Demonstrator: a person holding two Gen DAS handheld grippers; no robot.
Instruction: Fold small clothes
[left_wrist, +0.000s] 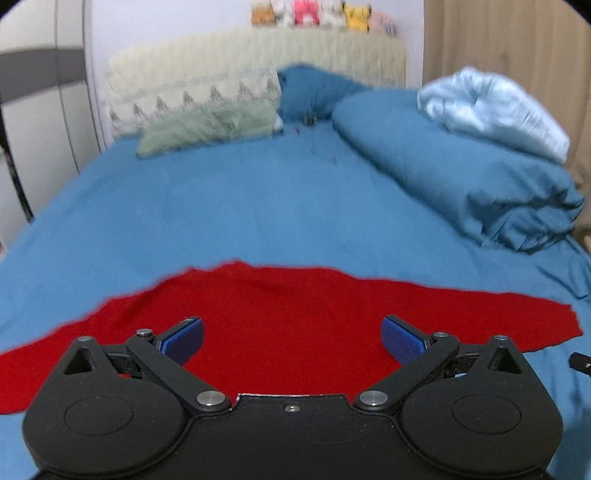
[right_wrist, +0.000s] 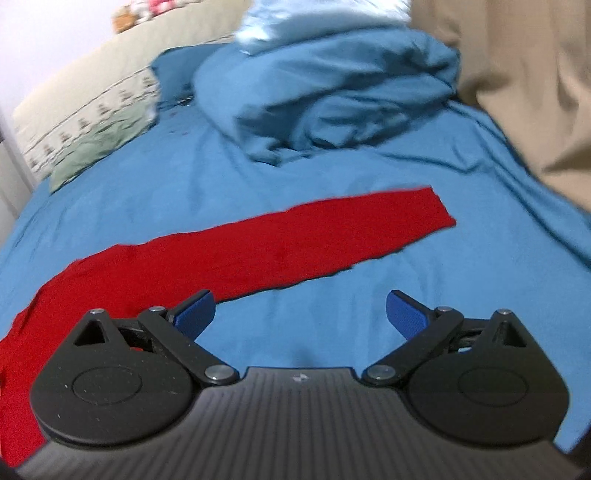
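Observation:
A red garment (left_wrist: 295, 317) lies spread flat on the blue bed sheet (left_wrist: 221, 206). My left gripper (left_wrist: 291, 338) is open and empty, held just above the middle of the garment near its front edge. In the right wrist view the garment's long red sleeve (right_wrist: 295, 240) stretches to the right across the sheet. My right gripper (right_wrist: 300, 314) is open and empty, over bare sheet just in front of the sleeve, with its left finger (right_wrist: 194, 314) by the sleeve's lower edge.
A bunched blue duvet (left_wrist: 461, 166) with a pale blue blanket (left_wrist: 491, 107) lies at the back right. Pillows (left_wrist: 192, 99) and a green cloth (left_wrist: 210, 125) lie at the headboard. A beige curtain (right_wrist: 517, 74) hangs along the bed's right side.

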